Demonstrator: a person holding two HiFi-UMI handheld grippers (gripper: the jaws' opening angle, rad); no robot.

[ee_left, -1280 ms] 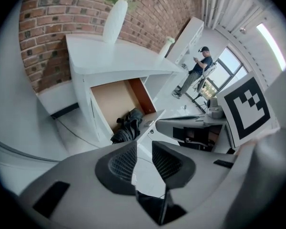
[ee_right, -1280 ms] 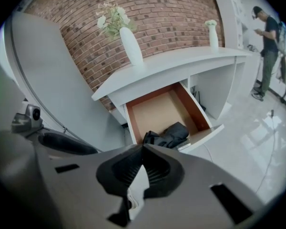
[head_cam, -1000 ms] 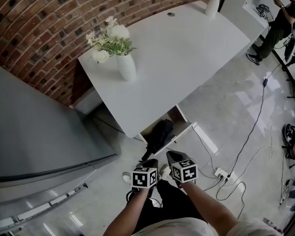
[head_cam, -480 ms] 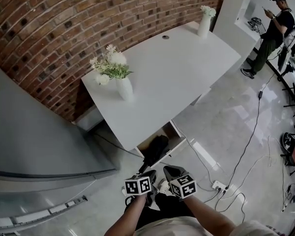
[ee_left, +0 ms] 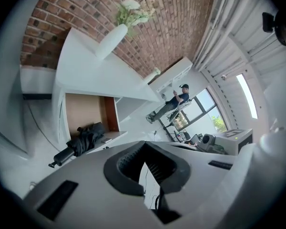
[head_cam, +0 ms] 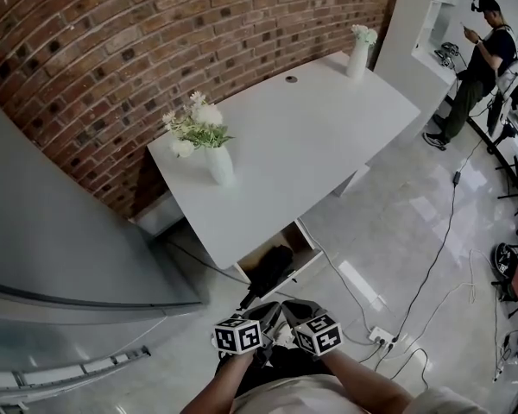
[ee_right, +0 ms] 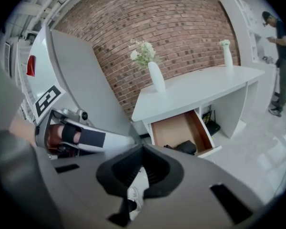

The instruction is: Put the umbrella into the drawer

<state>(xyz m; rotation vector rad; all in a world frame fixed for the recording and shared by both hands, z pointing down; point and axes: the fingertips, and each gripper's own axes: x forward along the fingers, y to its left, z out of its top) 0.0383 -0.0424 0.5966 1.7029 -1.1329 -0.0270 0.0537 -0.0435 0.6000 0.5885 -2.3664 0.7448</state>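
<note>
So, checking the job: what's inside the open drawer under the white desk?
A folded black umbrella lies in the drawer, handle poking past its front. The desk covers the drawer's back.

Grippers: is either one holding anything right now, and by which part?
Nothing is held. The left gripper and right gripper both have their jaws shut empty; the black folded umbrella lies in the open white drawer, apart from both.

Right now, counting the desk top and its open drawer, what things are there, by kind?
White vase with flowers: 2
Black folded umbrella: 1
Total: 3
</note>
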